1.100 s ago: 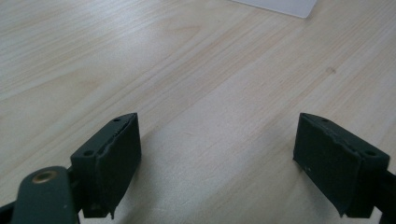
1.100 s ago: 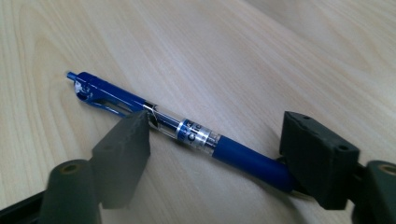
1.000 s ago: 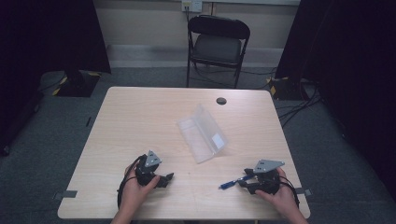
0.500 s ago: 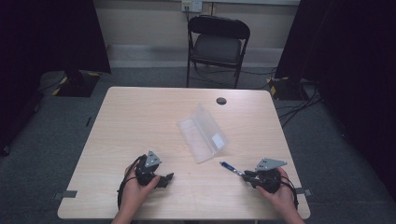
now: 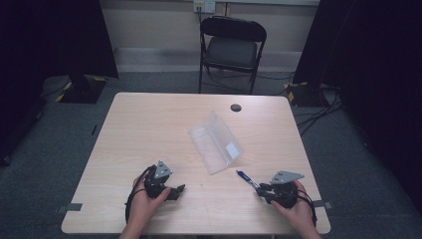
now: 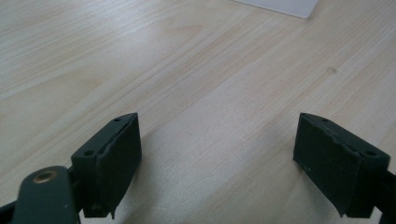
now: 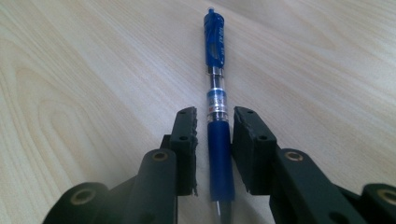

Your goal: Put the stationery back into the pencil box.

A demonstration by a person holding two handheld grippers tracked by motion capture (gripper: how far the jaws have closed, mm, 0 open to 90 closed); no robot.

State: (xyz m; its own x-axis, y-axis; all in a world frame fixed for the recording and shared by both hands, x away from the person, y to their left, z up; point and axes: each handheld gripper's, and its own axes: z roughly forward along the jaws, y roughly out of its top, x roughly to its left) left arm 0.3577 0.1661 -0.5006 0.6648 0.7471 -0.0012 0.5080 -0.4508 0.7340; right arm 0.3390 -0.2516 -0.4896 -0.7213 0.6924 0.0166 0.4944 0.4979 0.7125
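Right gripper (image 7: 215,122) jaws closed on blue pen (image 7: 215,70) over table (image 7: 84,70), left gripper (image 6: 217,154) jaws wide apart, empty

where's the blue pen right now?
The blue pen sits between the jaws of the right gripper. In the high view it lies at the table's near right, pointing toward the clear plastic case.

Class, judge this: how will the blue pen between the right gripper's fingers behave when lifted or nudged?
The blue pen looks stiff and probably light, being slim plastic. Its round barrel may roll if nudged. The smooth grip between the right gripper fingers could slip.
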